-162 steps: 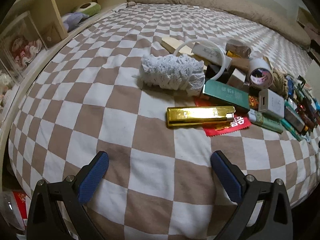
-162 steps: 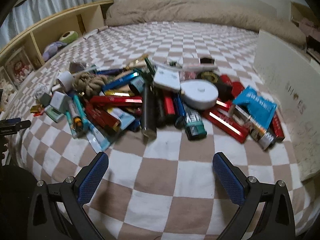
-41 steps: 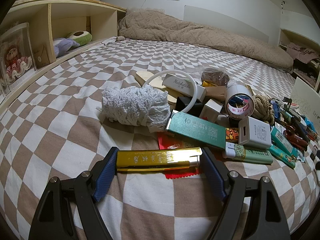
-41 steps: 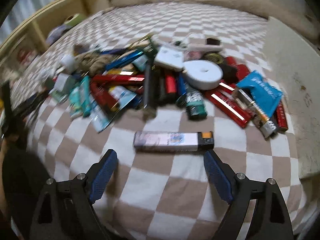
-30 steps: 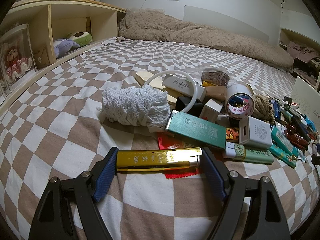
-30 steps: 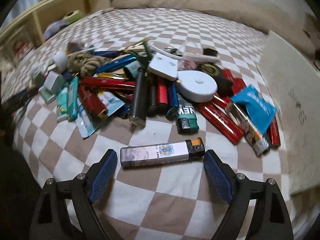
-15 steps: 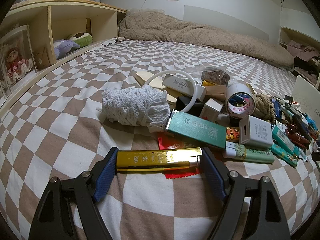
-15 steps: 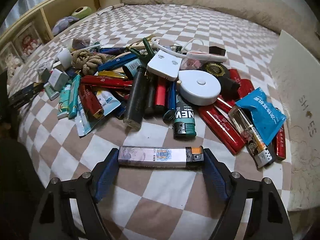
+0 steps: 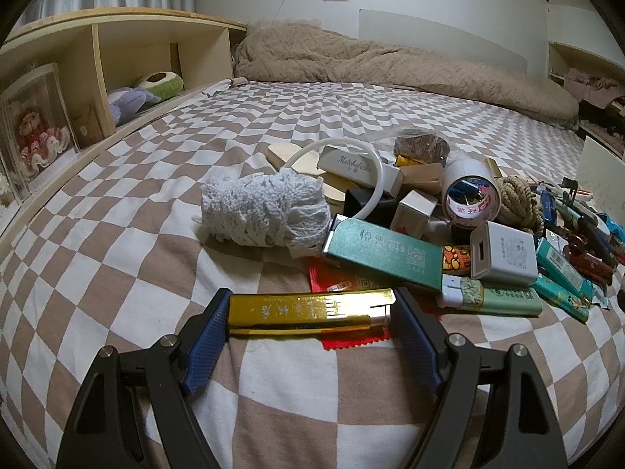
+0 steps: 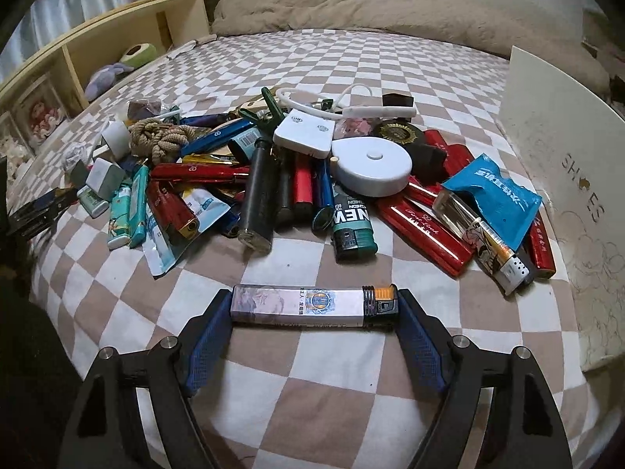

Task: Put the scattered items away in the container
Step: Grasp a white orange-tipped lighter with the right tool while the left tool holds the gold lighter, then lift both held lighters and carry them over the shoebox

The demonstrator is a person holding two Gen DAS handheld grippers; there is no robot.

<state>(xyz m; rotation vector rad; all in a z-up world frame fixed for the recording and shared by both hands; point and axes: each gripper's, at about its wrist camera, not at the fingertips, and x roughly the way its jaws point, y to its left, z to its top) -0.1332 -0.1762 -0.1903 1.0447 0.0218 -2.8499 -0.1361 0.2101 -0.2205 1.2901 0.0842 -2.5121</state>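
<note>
My left gripper [image 9: 312,306] is shut on a gold lighter [image 9: 304,312], its blue pads pressing on the two ends. The lighter lies crosswise over a red packet [image 9: 343,283] on the checked bedspread. My right gripper [image 10: 313,308] is shut the same way on a silver printed lighter [image 10: 300,305] with an orange top, just above the bedspread. Beyond it sprawls a pile of lighters, pens and packets [image 10: 297,179]. A white shoe box [image 10: 554,148] stands at the right edge of the right wrist view.
Behind the gold lighter lie a white crochet cloth [image 9: 265,211], a green box [image 9: 386,254], a white charger [image 9: 504,254] and a rope coil [image 9: 519,203]. A wooden shelf [image 9: 97,78] runs along the left. A beige blanket [image 9: 390,62] lies at the far end.
The right gripper's jaws have closed onto the ends of the printed lighter, which a second ago lay loose between them. The left gripper keeps its hold on the gold lighter, unmoved.
</note>
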